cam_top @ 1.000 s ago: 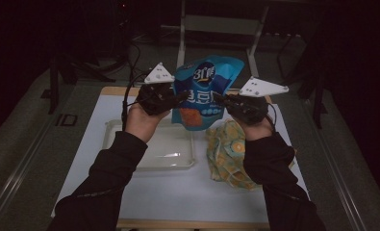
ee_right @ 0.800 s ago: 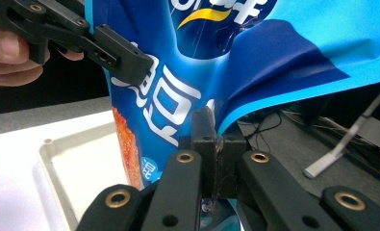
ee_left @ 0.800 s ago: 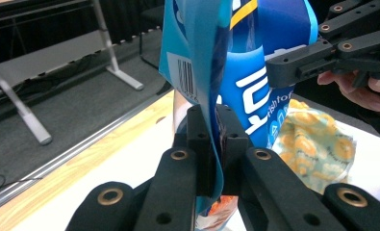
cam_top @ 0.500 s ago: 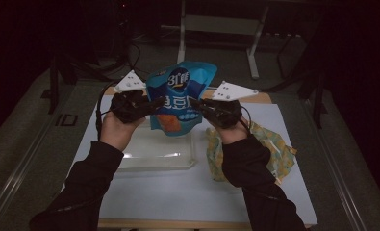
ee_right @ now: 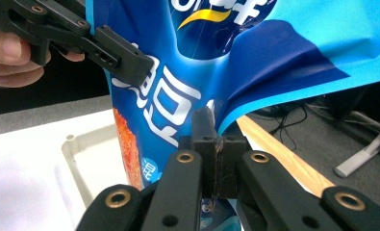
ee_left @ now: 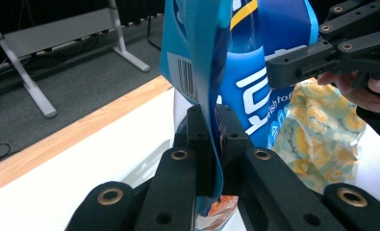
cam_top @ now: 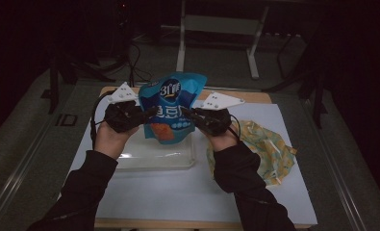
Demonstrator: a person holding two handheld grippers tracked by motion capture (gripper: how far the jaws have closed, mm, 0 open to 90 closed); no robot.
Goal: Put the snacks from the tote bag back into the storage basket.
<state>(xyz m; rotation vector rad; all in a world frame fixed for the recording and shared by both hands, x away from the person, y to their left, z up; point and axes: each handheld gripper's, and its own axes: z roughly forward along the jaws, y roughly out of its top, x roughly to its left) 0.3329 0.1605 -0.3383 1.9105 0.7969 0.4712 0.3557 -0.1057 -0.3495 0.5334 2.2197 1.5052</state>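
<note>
Blue snack bag (cam_top: 171, 107) hangs above clear plastic tray (cam_top: 178, 161).

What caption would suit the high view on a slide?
Two hand-held grippers, left gripper and right gripper, pinch a blue snack bag by its sides above a clear tray.

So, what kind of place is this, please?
Probably a lab or workshop set up for recording, not a home. A white-topped table stands on grey carpet, with cables trailing on the floor and a metal-framed bench behind. The room around is kept dark.
</note>
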